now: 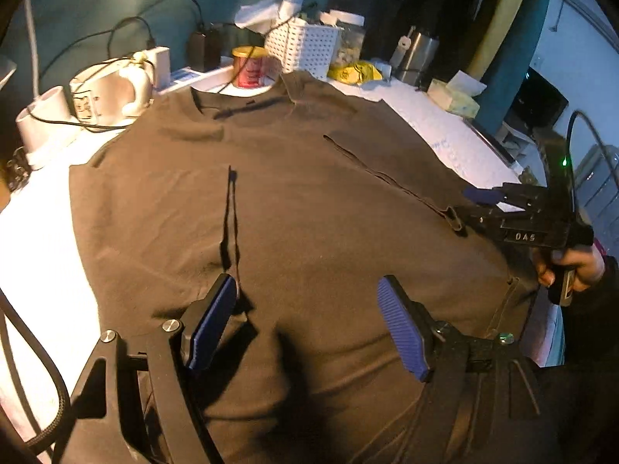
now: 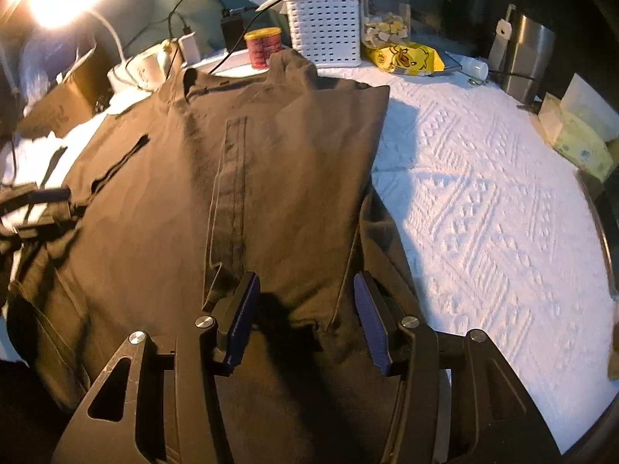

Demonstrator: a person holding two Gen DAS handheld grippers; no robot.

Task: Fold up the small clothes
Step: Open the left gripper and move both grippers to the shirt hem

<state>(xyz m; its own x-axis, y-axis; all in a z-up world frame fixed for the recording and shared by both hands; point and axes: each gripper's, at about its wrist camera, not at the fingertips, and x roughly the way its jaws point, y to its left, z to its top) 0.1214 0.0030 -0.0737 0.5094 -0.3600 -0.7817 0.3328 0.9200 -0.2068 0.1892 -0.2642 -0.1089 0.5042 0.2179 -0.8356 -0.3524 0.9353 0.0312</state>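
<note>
A dark brown shirt (image 1: 309, 193) lies spread on the white patterned table cover (image 2: 483, 193), its collar toward the back. In the right wrist view the right side of the shirt (image 2: 154, 212) is folded in over the body, with a stitched hem strip running down the middle. My left gripper (image 1: 309, 309) hovers open over the shirt's near part, nothing between its blue pads. My right gripper (image 2: 305, 309) is open above the folded flap's near edge. It also shows as the right gripper (image 1: 466, 207) at the shirt's right side, held by a hand. The left gripper (image 2: 65, 205) appears at the left edge.
Along the back stand a white basket (image 2: 325, 27), a red can (image 2: 265, 48), a jar (image 2: 385, 11), a yellow bag (image 2: 406, 58) and a steel cup (image 2: 530, 58). A tissue box (image 2: 580, 143) sits far right. Chargers and cables (image 1: 116, 85) crowd the back left.
</note>
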